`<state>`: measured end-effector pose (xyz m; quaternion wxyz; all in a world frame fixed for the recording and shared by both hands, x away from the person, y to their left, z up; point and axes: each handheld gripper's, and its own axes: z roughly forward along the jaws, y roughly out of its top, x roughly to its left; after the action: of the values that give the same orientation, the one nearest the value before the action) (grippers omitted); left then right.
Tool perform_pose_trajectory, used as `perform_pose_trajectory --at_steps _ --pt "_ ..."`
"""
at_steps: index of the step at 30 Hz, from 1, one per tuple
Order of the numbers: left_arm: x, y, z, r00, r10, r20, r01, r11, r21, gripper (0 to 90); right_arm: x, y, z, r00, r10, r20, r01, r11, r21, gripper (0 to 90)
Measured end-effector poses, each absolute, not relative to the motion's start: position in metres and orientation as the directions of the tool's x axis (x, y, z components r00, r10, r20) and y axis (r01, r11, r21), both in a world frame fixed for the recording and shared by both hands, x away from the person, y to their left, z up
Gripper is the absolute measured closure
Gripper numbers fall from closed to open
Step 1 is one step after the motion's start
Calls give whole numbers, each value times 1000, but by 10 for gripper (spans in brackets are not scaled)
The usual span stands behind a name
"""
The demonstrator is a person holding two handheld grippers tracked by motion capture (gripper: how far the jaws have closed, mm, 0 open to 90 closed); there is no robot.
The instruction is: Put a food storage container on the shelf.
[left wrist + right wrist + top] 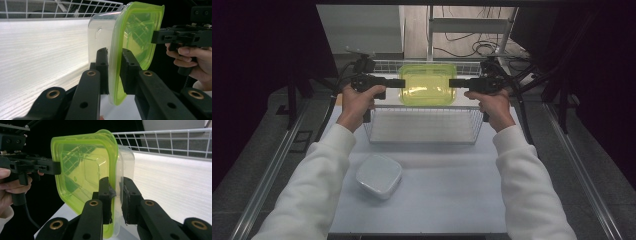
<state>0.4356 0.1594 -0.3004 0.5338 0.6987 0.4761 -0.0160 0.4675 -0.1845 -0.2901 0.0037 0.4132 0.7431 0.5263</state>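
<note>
— Behind the wire basket [424, 125], what's up?
— Both sides of the green-lidded container [428, 84] are pinched in my left gripper [401, 83] and right gripper [452, 83], above the basket's far edge; its clear base is hidden beneath the lid.

Lab or recording rig, not a home. White tabletop [447, 190] sits inside a frame of metal rails [272, 170] running along left and right edges, with black curtains [257, 65] closing off both sides. Far behind the table, loose black cables [472, 47] lie on a bare floor beside a grey metal stand [472, 25]. Grey carpet-like floor [592, 135] all round.
</note>
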Motion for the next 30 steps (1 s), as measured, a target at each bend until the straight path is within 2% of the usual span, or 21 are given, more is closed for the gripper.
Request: perform_pose_trajectory --at_steps 8,19,30 --pt "462 166 -316 481 651 -586 749 41 661 794 489 -173 -305 -590 652 476 683 89 725 782" --pt "490 175 -325 377 598 -707 826 128 548 785 514 -168 -311 -459 663 591 765 -43 643 773" --pt "508 176 -337 313 569 -761 850 190 492 747 528 -167 -320 -371 663 650 816 -101 569 734"
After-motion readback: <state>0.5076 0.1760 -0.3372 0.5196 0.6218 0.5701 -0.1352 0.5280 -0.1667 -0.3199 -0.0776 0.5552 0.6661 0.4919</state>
